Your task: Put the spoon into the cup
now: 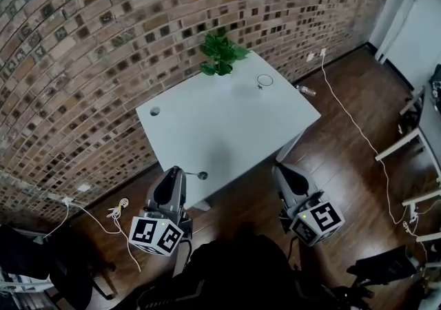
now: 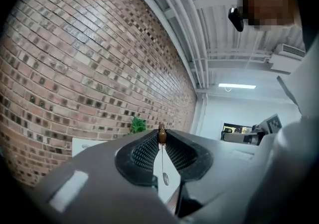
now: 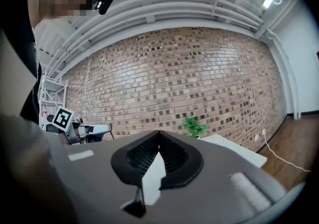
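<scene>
- Brick wall [image 1: 89, 47], red-brown with darker bricks scattered through it, fills the far side and the left of the head view.
- Dark wood floor [image 1: 344, 136] runs under and around the table. A white cable [image 1: 351, 119] trails across it on the right.
- White table [image 1: 227, 129] stands against the wall, seen corner-on. Its near corner lies between the two grippers.
- Person: only dark clothing [image 1: 241, 274] shows, at the bottom edge of the head view.
- Left gripper [image 2: 161, 128] is off the near-left edge of the table and points level toward it. Its marker cube [image 1: 156, 235] faces the head camera. The jaws are closed on the spoon, with the pads pinching the brown end of its handle at the very tips.
- Right gripper [image 3: 159, 132] is off the near-right edge of the table, also level. Its jaw tips meet and nothing is between them. Only the white tabletop shows through the gap behind the tips.
- Green potted plant [image 1: 220, 54] sits at the far corner of the table, against the wall.
- Cup [image 1: 264, 81], clear with a round rim, stands upright on the far right part of the table, just right of the plant. It is well apart from both grippers.
- Spoon [image 2: 165, 178] has a thin metal stem and a small bowl. It is held by the handle end only. In the head view it sticks out from the left jaw tips over the near edge of the table, far from the cup.
- A round hole [image 1: 154, 111] is in the tabletop near its left corner.
</scene>
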`<state>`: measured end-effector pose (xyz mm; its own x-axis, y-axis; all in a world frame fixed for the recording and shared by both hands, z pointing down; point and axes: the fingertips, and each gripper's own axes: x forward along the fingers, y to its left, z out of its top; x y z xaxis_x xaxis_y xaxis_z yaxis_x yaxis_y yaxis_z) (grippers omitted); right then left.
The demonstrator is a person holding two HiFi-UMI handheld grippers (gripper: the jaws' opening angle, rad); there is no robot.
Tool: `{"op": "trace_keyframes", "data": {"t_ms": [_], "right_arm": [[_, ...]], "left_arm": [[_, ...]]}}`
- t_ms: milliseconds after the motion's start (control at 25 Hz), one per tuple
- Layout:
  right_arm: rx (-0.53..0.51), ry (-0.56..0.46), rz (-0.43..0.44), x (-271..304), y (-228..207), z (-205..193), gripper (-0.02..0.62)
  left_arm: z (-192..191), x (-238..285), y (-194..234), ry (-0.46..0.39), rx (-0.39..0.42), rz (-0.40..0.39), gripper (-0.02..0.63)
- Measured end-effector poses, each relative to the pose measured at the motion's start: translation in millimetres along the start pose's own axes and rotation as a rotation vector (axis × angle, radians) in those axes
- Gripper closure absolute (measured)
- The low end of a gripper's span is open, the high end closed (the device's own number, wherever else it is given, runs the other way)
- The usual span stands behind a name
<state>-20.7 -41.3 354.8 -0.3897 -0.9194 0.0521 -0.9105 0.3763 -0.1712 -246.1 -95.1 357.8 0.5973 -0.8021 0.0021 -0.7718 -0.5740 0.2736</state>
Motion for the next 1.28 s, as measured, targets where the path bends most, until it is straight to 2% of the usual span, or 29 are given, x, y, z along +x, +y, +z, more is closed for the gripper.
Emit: {"op": "trace_keyframes", "data": {"t_ms": [240,560,680,800,1000,1280], "right_arm": [[0.014,0.001,0.049,12,-61,14,0.589],[0.034,0.01,0.023,50,-103,18,0.589],[0.001,0.038,0.008,60,-120,21,0.589],[-0.022,0.05,0.002,77,-134,26,0.589],[0.009,0.042,0.029,85,-166,30,0.589],[0.006,0.076,0.14,104,-244,36,0.589]], "left_arm": [[5,67,-25,-0.025,-0.001,0.029,0.568],[1,120,-15,-0.001,-0.038,0.027,0.568],[5,138,-12,-0.023,-0.041,0.025,0.568],[8,162,-6,-0.022,-0.079,0.01,0.568],[12,201,-20,-0.04,-0.068,0.017,0.568],[4,274,-40,-0.063,-0.063,0.118,0.568]]}}
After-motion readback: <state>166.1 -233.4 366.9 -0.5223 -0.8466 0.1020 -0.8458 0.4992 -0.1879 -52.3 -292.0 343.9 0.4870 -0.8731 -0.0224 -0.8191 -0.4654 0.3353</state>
